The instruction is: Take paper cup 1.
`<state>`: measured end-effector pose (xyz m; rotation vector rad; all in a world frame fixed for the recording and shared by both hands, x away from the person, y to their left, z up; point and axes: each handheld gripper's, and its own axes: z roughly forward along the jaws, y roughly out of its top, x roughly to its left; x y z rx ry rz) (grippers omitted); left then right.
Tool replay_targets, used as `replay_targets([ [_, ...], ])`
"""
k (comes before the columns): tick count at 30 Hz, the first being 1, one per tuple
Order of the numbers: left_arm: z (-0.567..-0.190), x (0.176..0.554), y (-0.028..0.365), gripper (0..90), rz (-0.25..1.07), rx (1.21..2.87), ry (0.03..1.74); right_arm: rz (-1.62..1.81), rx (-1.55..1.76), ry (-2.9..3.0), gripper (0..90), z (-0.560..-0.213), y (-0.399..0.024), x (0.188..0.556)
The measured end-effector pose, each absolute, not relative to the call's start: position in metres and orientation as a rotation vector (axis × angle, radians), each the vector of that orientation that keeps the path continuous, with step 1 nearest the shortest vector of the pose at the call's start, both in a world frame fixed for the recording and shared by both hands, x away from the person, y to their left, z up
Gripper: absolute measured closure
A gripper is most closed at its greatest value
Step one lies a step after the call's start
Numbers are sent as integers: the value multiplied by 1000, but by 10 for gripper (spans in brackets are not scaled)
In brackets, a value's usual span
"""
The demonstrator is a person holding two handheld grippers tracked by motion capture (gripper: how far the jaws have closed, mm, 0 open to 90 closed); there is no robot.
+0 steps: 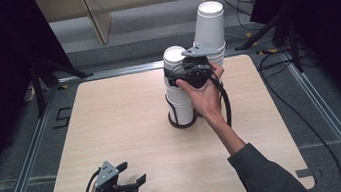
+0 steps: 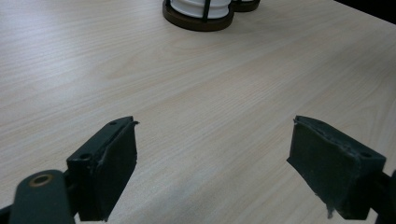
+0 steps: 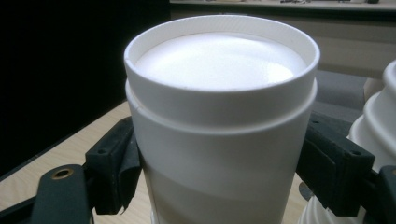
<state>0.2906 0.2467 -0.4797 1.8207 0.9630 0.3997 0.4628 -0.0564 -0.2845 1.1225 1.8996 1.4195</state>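
Nearest us, the left gripper [image 1: 135,170] sat with fingers spread and empty over the tabletop [image 1: 126,117], while the right gripper [image 3: 219,154] pinched the top white cup [image 3: 219,70] of the far stack [image 1: 179,97]; judging this the lifting-off step, we reckoned next came a straight upward pull.

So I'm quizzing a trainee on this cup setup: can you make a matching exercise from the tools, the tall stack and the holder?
Things:
1. left tool
2. right tool
3. tall stack
4. holder

States or places:
a. dark ring at the base of the near cups
b. shut on a cup
c. open, nothing between its jaws
d. farthest back on the table

Pairs: 1-c, 2-b, 3-d, 4-a
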Motion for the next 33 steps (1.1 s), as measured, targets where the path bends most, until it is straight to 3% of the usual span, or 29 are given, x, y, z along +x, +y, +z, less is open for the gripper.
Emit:
replay_targets([
  [12,-480,291,247,146,400,1821,961,1509,1038,1858,217,-238,-61,450],
  [21,-479,292,250,146,420,1867,952,1604,930,1877,217,-214,-61,420],
  [27,-480,292,248,146,408,1838,966,1666,830,1943,218,-225,-59,398],
  [33,-480,293,250,146,412,1820,974,1708,796,2052,217,-258,-49,384],
])
